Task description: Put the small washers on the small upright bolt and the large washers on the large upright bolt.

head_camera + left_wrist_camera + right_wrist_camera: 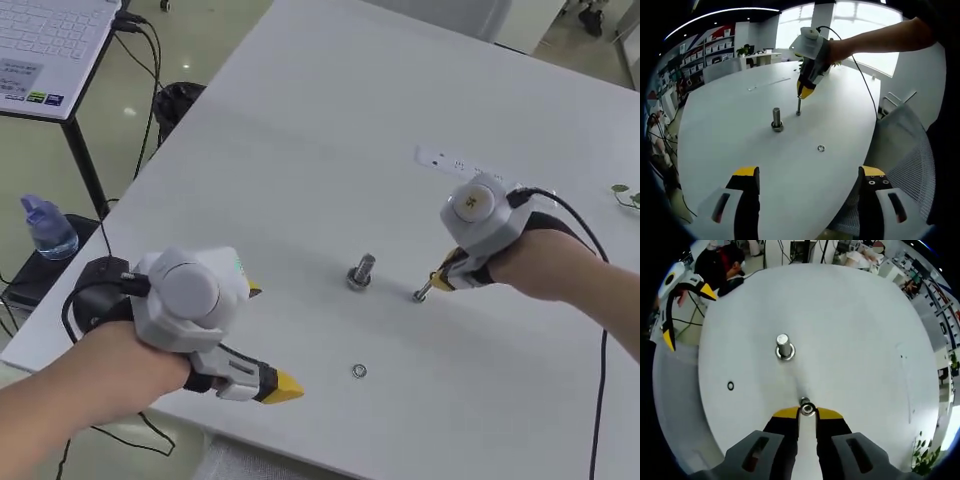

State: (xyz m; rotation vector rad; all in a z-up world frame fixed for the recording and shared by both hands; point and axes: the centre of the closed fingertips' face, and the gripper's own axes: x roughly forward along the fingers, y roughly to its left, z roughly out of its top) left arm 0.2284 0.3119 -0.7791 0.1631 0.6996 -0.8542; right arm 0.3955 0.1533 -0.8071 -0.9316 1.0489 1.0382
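The large upright bolt (pixel 363 270) stands mid-tabletop (pixel 330 120) with a large washer (pixel 784 353) around its base. Just right of it stands the small upright bolt (pixel 422 294). A loose washer (pixel 359 371) lies flat nearer the front edge, apart from both bolts.

The far half of the tabletop is bare and wide open. The near edge runs close under the left tool (pixel 809 172). A laptop (pixel 50 50) and a water bottle (pixel 45 228) sit off to the left.

The right tool (pixel 807 413) points down over the small bolt, its jaws drawn in on a small washer (pixel 807 408) at the bolt's top. The left tool hangs near the front left edge with its jaws spread wide, gripping nothing.
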